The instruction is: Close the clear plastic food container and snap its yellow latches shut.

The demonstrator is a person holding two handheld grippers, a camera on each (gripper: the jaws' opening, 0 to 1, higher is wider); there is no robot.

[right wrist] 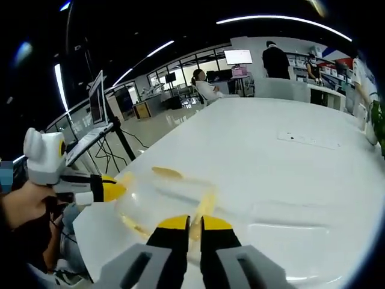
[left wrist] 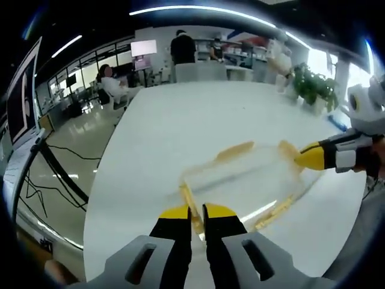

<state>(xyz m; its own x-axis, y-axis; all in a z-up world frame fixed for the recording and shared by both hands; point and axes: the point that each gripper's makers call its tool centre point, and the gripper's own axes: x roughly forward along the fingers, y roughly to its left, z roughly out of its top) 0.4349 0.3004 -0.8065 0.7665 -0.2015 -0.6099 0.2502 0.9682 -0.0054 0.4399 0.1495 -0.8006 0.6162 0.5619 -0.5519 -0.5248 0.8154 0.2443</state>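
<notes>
The clear plastic food container (left wrist: pixel 243 180) sits flat on the glossy white table (left wrist: pixel 180 126), close to its near edge, a shallow, rounded-cornered box with its lid on and yellow latches (left wrist: pixel 236 149) sticking out from its sides. The two tools work it from opposite ends, which looks meant to stop the slick box from sliding. The left gripper (left wrist: pixel 197 212) has its yellow-tipped jaws drawn nearly together around the latch on the near rim, apparently pinching it. The right gripper (right wrist: pixel 194 224) does likewise at its own end, jaws almost touching over a yellow latch. I judge the snapping to be under way, with some latches not yet folded down.
</notes>
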